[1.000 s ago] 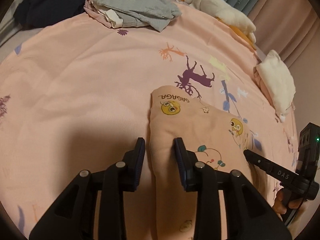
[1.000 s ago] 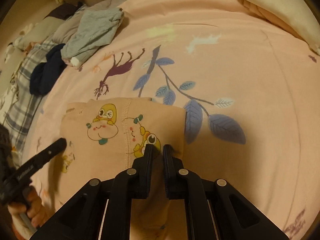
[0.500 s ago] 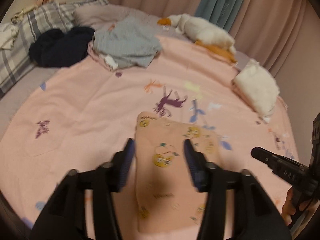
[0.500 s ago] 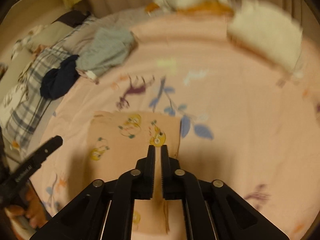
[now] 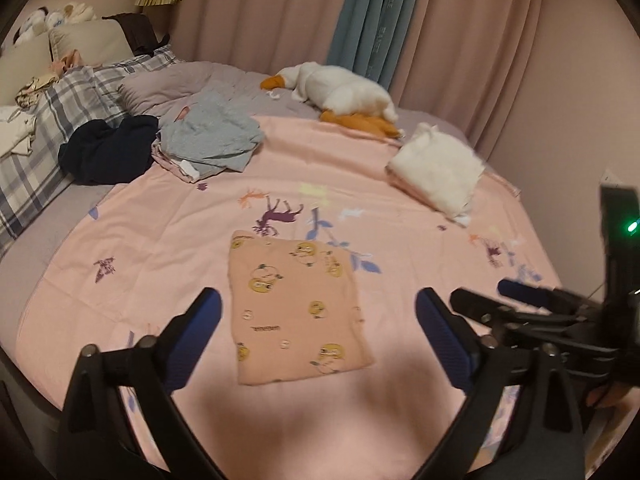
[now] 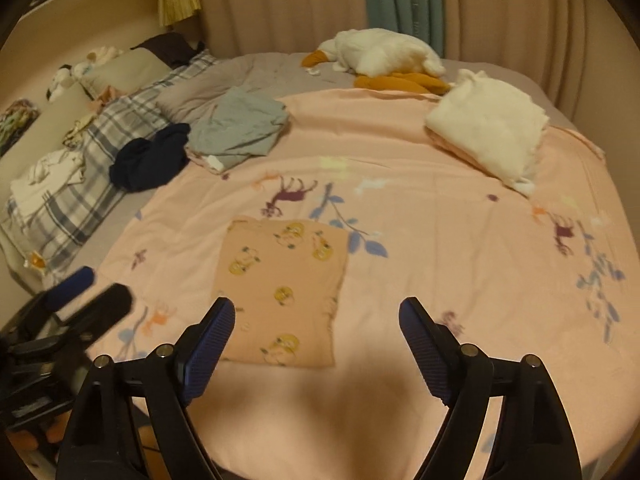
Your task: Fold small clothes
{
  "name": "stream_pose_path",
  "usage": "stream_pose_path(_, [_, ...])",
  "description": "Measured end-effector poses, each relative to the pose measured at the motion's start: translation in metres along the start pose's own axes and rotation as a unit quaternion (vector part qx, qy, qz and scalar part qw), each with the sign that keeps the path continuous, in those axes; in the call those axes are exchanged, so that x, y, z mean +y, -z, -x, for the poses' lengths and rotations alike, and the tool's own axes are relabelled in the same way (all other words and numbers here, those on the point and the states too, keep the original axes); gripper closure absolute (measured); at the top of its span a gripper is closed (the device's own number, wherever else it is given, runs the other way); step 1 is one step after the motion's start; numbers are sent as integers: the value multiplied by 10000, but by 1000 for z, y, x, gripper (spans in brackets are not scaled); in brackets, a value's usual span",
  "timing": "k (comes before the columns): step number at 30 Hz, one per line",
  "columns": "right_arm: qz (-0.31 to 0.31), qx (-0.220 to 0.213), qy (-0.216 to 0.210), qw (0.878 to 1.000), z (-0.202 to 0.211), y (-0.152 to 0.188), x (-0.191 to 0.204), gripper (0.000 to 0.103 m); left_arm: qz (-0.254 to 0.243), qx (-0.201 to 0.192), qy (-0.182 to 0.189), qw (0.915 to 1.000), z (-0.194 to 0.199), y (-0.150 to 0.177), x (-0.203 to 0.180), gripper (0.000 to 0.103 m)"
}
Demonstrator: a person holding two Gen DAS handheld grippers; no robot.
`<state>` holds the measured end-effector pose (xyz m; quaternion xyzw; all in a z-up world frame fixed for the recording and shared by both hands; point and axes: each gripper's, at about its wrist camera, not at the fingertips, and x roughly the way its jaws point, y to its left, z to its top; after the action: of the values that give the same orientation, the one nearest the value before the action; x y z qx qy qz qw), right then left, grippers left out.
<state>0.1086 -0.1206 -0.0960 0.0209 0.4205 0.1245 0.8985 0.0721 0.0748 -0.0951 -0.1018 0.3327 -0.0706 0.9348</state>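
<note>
**Folded garment released on the bed**

At the bed's (image 5: pixel 120 216) left edge, by the plaid pillow (image 5: pixel 48 120), a navy heap (image 5: pixel 108 152) and a grey pile (image 5: pixel 212 140) lie crumpled just beside each other; they look like clothes not yet folded, kept off the central working patch.

The left gripper (image 5: pixel 316 336) hangs above the bed, jaws wide and empty. They have just been opening, and nothing lies between them.

Near the bed's near edge, about midway across, the garment (image 5: pixel 296 304) rests flat on the pink sheet as a neat rectangle, touched by neither gripper. Its squared edges suggest this fold is done, so both grippers have let go.

The right gripper (image 6: pixel 316 340) is likewise spread and empty, its jaws having just been opening, raised clear of the cloth.

Towards the right edge sits a white stack (image 5: pixel 436 172), apparently folded pieces set aside. Behind it, along the far edge, lies a plush goose (image 5: pixel 344 92).
</note>
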Motion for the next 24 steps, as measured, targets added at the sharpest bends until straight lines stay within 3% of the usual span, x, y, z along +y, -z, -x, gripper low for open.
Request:
stream_pose_path(8, [-302,11,124,9995,26,7,-10,19,-316,-134,-79,9994,23,-6,-21,0])
stream_pose_path(13, [-198,-204,171,9995,40,7,-5,11,-368,-224,-102,9990,31,-8,-25,0])
stream_pose_path(24, [-114,-310,190,9993,38,8,2,10,-457,-392,-376,9975,30,-10,-23,0])
